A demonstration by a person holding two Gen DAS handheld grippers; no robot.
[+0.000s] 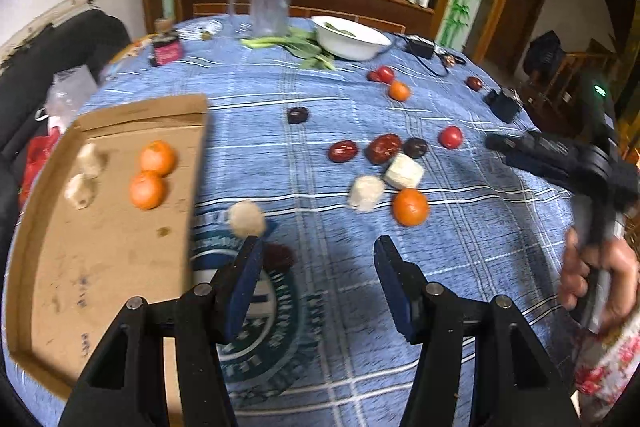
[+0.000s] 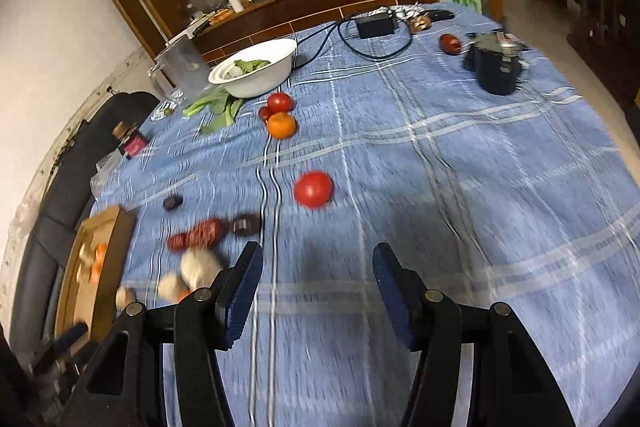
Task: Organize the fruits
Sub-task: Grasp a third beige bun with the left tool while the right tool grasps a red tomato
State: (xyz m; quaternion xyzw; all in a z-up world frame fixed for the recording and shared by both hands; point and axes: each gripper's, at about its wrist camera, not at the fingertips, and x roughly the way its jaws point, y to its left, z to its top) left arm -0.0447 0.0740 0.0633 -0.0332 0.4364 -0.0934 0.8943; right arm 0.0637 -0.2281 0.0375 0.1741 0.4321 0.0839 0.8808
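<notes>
A flat cardboard tray lies at the table's left and holds two oranges and two pale chunks. Loose on the blue cloth are an orange, pale chunks, a pale ball, red dates, dark fruits and a tomato. My left gripper is open and empty above the cloth, beside the pale ball. My right gripper is open and empty, below a tomato; it also shows in the left wrist view.
A white bowl with greens, a clear jug and leafy greens stand at the back. A black adapter with cable and a black pot sit at the far right. Another orange and tomato lie near the bowl.
</notes>
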